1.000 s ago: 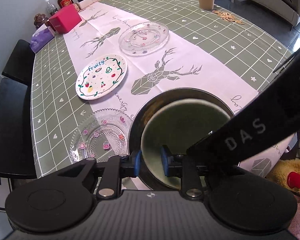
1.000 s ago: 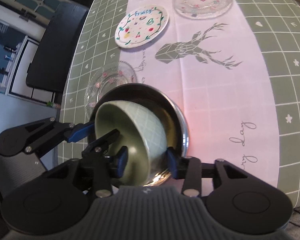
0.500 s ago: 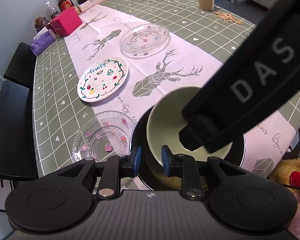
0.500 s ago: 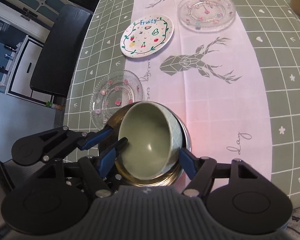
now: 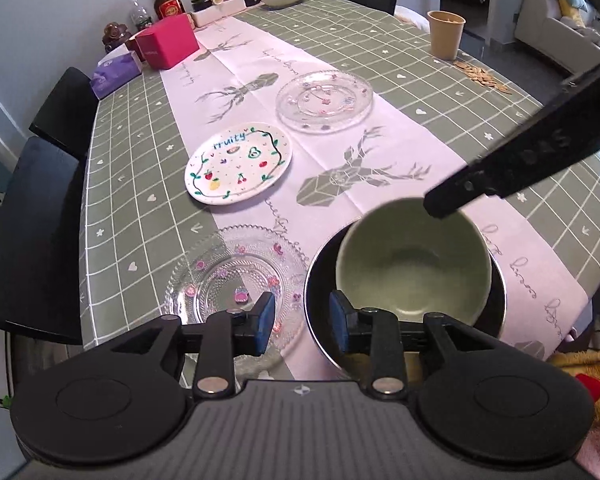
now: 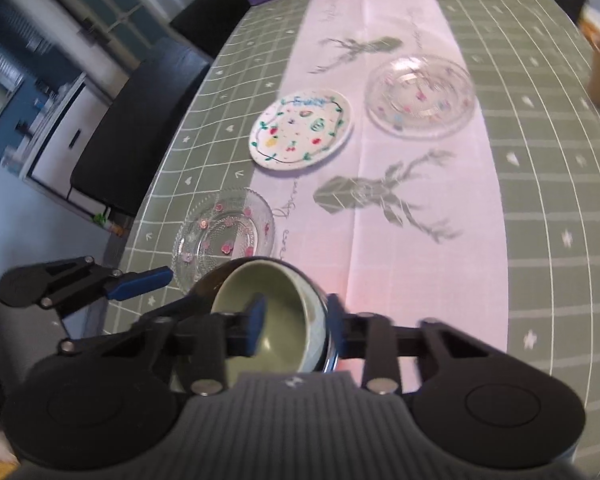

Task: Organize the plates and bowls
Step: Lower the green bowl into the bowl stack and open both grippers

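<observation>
Bowls sit nested at the near edge of the surface [image 5: 452, 92]: a pale green bowl [image 5: 414, 264] rests tilted inside a larger dark metal bowl [image 5: 320, 280], and the green one holds nothing visible. The left gripper [image 5: 302, 322] hovers low at the metal bowl's near-left rim with its blue-padded fingers [image 5: 265, 320] parted and nothing between them; one finger sits over the rim, the other over the neighbouring plate. The right gripper [image 6: 296, 326] has its fingers spread on either side of the green bowl's near wall, one pad inside the bowl and one outside; whether they touch it I cannot tell, as that view is blurred. Just left of the bowls lies a textured glass plate [image 5: 228, 280] with pink flowers. Farther along the pink runner [image 5: 380, 128] lie a white fruit-patterned plate [image 5: 238, 168] and a clear glass plate [image 5: 324, 102], well apart from the bowls.
</observation>
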{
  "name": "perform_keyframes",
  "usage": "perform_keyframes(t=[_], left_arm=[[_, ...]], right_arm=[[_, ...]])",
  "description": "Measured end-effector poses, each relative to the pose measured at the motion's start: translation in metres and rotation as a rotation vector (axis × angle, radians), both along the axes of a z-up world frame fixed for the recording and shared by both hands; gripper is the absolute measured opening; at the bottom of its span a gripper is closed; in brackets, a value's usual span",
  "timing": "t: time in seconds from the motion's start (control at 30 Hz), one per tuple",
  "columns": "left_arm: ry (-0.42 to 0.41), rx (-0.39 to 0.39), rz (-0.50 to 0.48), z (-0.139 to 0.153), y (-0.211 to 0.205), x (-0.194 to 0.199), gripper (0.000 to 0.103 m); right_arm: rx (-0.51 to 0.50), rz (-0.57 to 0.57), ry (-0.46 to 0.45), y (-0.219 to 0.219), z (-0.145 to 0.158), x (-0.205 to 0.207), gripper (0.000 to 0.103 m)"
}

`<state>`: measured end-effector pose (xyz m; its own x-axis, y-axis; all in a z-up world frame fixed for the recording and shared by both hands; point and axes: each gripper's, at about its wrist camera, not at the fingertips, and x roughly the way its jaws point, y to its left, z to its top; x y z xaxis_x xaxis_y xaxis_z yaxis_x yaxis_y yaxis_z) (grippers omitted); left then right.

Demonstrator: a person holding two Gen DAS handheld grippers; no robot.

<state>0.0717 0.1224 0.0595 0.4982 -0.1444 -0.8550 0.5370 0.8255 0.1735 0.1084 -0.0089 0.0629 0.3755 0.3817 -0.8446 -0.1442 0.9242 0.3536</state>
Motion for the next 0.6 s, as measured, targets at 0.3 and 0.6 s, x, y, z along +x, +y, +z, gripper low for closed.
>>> perform_keyframes(t=[0.3,0.6], left_arm=[[0.016,0.064,-0.043,-0.014,-0.001,-0.010,0.043],[0.009,0.136,-0.062,-0.024,-0.011,-0.012,0.047]], right_arm=[[-0.080,0.057,-0.050,0.009,-0.016,0.005,0.002],[-0.161,0.123,-0.137,0.022,-0.013,-0.009,0.003]])
